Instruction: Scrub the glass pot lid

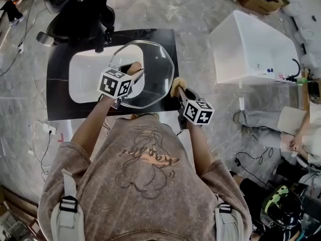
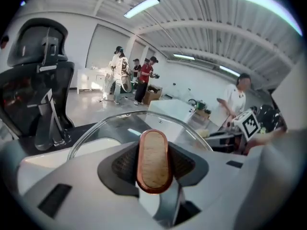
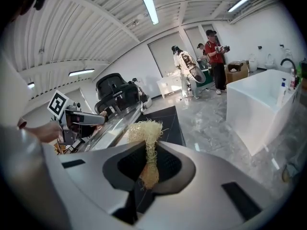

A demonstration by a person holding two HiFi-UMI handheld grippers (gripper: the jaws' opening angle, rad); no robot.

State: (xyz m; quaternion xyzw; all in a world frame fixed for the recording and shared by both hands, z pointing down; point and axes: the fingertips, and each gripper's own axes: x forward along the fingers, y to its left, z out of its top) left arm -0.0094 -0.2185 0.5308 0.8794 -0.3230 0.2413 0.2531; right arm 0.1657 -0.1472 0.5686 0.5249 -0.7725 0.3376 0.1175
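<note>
Jaws of left gripper (image 2: 154, 169) around wooden handle (image 2: 153, 153) of glass pot lid (image 2: 114, 128)

Grey marbled floor (image 1: 195, 14) ran under a ribbed ceiling (image 3: 96, 23) with strip lights (image 3: 150, 8); a black office chair (image 2: 36, 75) stood near, a big white tub (image 1: 251, 44) off right.

Quick count, going off the black counter (image 1: 60, 107): one white basin (image 1: 83, 74) sunk in it and one glass lid (image 1: 156, 68) above it. Two grippers at its near edge, the left gripper (image 1: 129, 73) and the right gripper (image 1: 180, 94). One straw scrubber (image 3: 146, 128), one black chair (image 1: 80, 14) behind it, one white tub (image 1: 251, 49) to its right.
</note>
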